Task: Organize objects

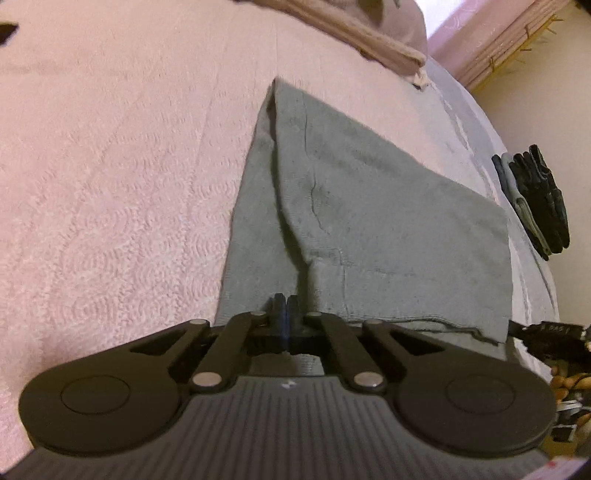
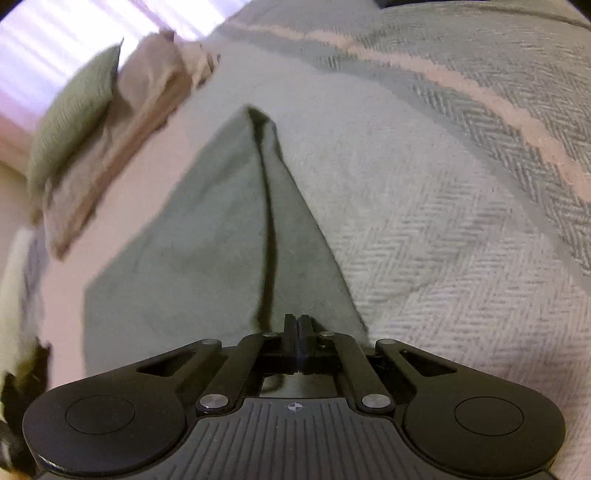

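Note:
A grey-green towel (image 1: 369, 221) lies spread on the bed, with a raised fold running from its far corner toward me. My left gripper (image 1: 284, 301) is shut on the towel's near edge, pinching the fold. In the right wrist view the same towel (image 2: 207, 236) shows a long dark crease. My right gripper (image 2: 297, 321) is shut on the towel's near corner at the end of that crease. The right gripper's body (image 1: 546, 332) shows at the right edge of the left wrist view.
A pink textured bedspread (image 1: 110, 184) covers the bed, with a grey herringbone blanket (image 2: 461, 221) beside it. Folded pinkish cloths (image 1: 362, 33) and a green cushion (image 2: 74, 110) lie at the far end. Dark gloves (image 1: 535, 203) lie past the bed's right edge.

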`<state>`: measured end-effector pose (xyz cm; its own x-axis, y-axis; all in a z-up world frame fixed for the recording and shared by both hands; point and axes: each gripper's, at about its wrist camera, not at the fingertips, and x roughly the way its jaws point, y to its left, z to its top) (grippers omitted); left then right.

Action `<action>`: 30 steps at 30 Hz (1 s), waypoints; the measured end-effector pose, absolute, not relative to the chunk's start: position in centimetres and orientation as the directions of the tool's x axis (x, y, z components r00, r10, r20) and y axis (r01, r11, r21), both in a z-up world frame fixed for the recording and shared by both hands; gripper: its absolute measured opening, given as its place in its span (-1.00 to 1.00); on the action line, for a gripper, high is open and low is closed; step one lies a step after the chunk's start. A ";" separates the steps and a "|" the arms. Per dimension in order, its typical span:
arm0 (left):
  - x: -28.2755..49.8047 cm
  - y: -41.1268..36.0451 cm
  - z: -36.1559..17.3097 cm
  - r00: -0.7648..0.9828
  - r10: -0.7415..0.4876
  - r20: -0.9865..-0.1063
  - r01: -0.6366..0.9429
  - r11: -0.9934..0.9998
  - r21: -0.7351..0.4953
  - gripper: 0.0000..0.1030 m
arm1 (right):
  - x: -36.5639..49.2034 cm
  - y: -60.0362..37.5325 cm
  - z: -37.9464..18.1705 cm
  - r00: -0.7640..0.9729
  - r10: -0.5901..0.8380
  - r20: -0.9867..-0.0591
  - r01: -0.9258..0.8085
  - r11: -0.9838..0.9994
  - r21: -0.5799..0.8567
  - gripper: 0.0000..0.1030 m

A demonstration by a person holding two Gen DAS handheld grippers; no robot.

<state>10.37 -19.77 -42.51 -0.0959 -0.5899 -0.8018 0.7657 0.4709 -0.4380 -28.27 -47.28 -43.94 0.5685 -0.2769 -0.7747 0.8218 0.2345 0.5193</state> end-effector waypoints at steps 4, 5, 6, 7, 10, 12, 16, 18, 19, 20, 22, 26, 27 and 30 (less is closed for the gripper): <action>9.9 -19.0 -40.2 -0.084 -0.630 -0.772 0.769 0.452 -0.452 -0.97 | -27.4 -45.9 -41.2 0.557 -0.349 -0.753 0.826 0.329 0.458 -1.00; 9.6 -19.5 -39.5 -0.074 -0.639 -0.766 0.787 0.434 -0.439 -0.94 | -26.8 -45.6 -40.7 0.580 -0.354 -0.733 0.808 0.364 0.463 -1.00; 9.3 -19.9 -39.1 -0.071 -0.644 -0.762 0.807 0.412 -0.423 -0.93 | -26.1 -45.3 -40.6 0.595 -0.345 -0.726 0.795 0.386 0.468 -1.00; 8.9 -20.3 -38.9 -0.079 -0.645 -0.760 0.827 0.384 -0.411 -0.90 | -25.2 -45.3 -40.9 0.607 -0.319 -0.728 0.781 0.412 0.471 -1.00; 7.7 -22.3 -40.9 -0.103 -0.563 -0.820 0.860 0.363 -0.358 -0.67 | -23.5 -44.7 -43.4 0.523 -0.240 -0.818 0.805 0.453 0.382 -1.00; 7.7 -22.8 -42.0 -0.109 -0.522 -0.846 0.873 0.357 -0.332 -0.53 | -23.8 -45.0 -44.3 0.530 -0.209 -0.822 0.807 0.424 0.412 -1.00; 8.3 -23.3 -39.9 -0.096 -0.488 -0.868 0.878 0.369 -0.305 -0.54 | -23.7 -44.7 -41.7 0.505 -0.207 -0.838 0.795 0.490 0.357 -0.49; 8.4 -23.1 -39.1 -0.103 -0.479 -0.872 0.871 0.380 -0.311 -0.47 | -23.4 -44.2 -40.8 0.515 -0.197 -0.834 0.776 0.520 0.356 -0.08; 8.6 -22.9 -38.9 -0.127 -0.489 -0.863 0.854 0.388 -0.346 -0.30 | -23.5 -44.0 -40.9 0.529 -0.187 -0.828 0.773 0.507 0.380 -0.08; 9.1 -22.8 -39.0 -0.150 -0.501 -0.852 0.831 0.403 -0.383 -0.15 | -24.0 -44.0 -41.3 0.545 -0.184 -0.818 0.775 0.482 0.409 -0.08; 10.1 -23.1 -40.1 -0.193 -0.509 -0.839 0.774 0.447 -0.449 -0.15 | -25.3 -44.8 -42.4 0.580 -0.151 -0.800 0.779 0.390 0.491 -0.08; 11.8 -23.5 -43.1 -0.282 -0.517 -0.808 0.659 0.508 -0.555 -0.20 | -27.2 -46.1 -45.6 0.654 -0.129 -0.746 0.756 0.170 0.633 -0.10; 11.9 -23.4 -43.4 -0.295 -0.532 -0.794 0.641 0.506 -0.577 -0.21 | -27.6 -46.2 -46.0 0.679 -0.123 -0.723 0.734 0.137 0.666 -0.10; 12.0 -23.1 -43.7 -0.328 -0.576 -0.749 0.605 0.481 -0.635 -0.28 | -28.5 -46.3 -46.4 0.727 -0.113 -0.677 0.687 0.112 0.718 -0.15</action>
